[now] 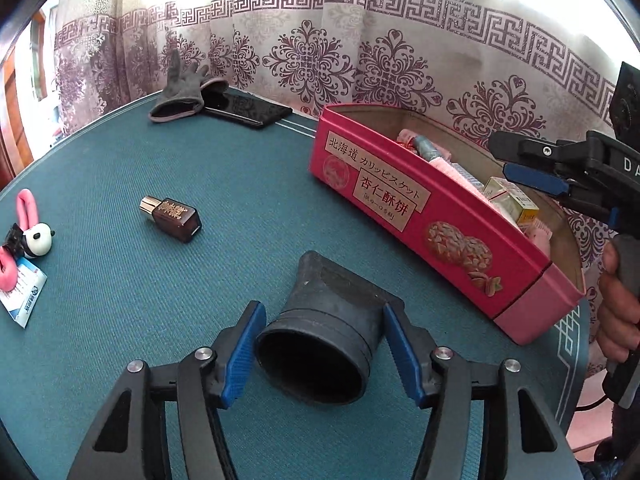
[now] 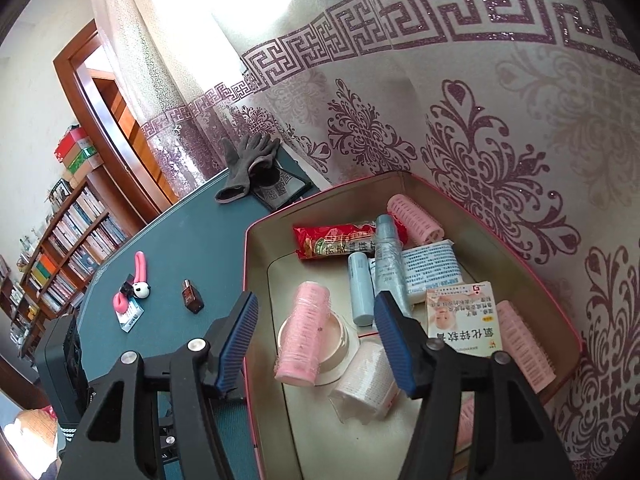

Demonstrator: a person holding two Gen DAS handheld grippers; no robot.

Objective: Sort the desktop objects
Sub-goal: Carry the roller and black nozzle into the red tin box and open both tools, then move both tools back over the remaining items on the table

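Note:
My left gripper has its blue pads on both sides of a black funnel-shaped nozzle and is shut on it just above the green table. A pink biscuit tin stands to the right. My right gripper is open and empty above the tin's inside, over a pink hair roller, tubes, a red packet and a small box. It also shows in the left wrist view. A brown bottle lies on the table.
A pink panda clip on a sachet lies at the left. A grey glove and a dark phone lie at the back edge. A patterned curtain hangs behind. A bookshelf stands beyond the table.

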